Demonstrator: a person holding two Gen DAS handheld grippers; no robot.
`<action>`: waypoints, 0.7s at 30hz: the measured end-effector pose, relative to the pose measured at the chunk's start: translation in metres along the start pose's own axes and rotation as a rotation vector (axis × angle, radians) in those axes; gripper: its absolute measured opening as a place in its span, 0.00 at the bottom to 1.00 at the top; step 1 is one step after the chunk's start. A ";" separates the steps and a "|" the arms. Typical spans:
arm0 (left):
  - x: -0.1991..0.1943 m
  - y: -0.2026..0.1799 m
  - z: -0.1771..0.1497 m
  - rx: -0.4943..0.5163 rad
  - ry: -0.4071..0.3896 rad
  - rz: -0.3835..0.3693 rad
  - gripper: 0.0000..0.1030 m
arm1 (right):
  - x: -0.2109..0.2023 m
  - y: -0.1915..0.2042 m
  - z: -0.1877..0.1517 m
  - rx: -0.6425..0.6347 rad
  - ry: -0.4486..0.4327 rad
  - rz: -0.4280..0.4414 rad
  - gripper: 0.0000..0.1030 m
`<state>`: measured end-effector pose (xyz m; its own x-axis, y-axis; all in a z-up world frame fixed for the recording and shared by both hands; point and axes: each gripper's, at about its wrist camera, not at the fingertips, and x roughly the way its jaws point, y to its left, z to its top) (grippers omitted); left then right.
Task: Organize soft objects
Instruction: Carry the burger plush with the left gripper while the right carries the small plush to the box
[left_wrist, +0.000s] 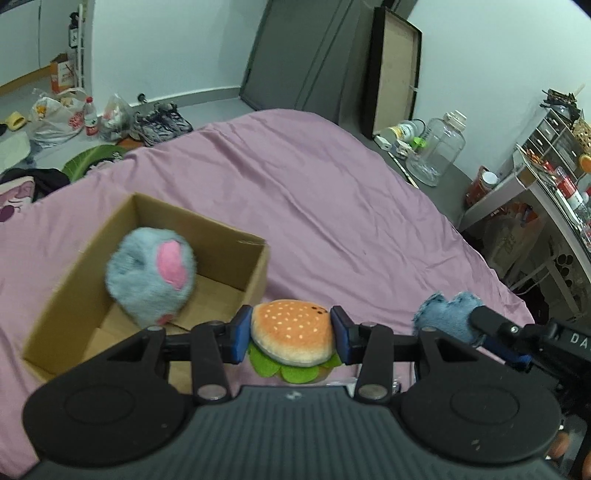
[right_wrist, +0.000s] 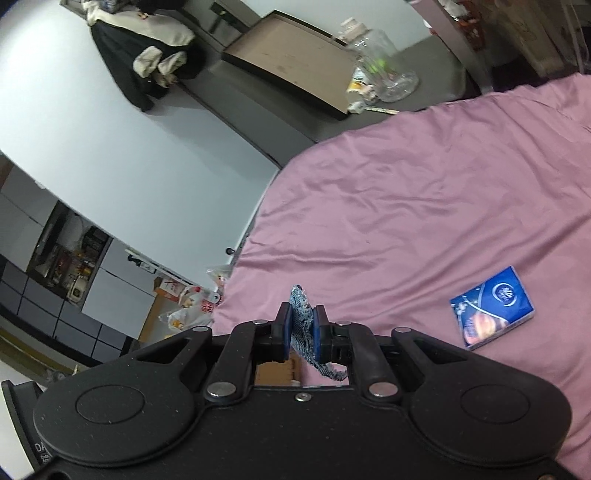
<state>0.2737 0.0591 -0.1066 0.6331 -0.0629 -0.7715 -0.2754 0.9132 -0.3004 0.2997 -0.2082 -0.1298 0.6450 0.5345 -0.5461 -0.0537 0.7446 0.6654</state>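
Here, the left gripper (left_wrist: 293, 338) is seen clamped on a plush burger (left_wrist: 293, 338): both blue pads press against the sides of its bun, and the green felt lettuce hangs below. The burger is held in the air above the pink bedsheet (left_wrist: 332, 192), just beside the near right corner of an open cardboard box (left_wrist: 66, 295). A fluffy grey plush with a pink patch (left_wrist: 150, 275) is seen over the box opening, blurred; whether it rests on the box floor cannot be told.

The right gripper (right_wrist: 302, 326) is closed on a scrap of blue denim fabric (right_wrist: 301, 314), which is pinched between the pads and protrudes above and below them. In the left wrist view the same denim piece (left_wrist: 448, 315) is seen held at the right edge, clear of the sheet.

A blue packet (right_wrist: 493, 308) lies flat on the bedsheet (right_wrist: 424, 206), well apart from the right gripper. A clear glass jar (left_wrist: 437, 147) stands on the dark surface beyond the bed.
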 end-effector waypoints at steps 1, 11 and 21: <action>-0.004 0.004 0.001 -0.005 -0.005 0.006 0.43 | -0.001 0.003 -0.001 -0.005 -0.001 0.004 0.11; -0.032 0.051 0.009 -0.046 -0.034 0.032 0.43 | 0.002 0.047 -0.022 -0.075 0.012 0.048 0.11; -0.046 0.104 0.023 -0.095 -0.042 0.043 0.43 | 0.012 0.090 -0.041 -0.130 0.032 0.062 0.11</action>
<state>0.2323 0.1664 -0.0895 0.6485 -0.0055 -0.7612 -0.3691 0.8723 -0.3208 0.2719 -0.1182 -0.0974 0.6130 0.5920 -0.5232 -0.1927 0.7542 0.6277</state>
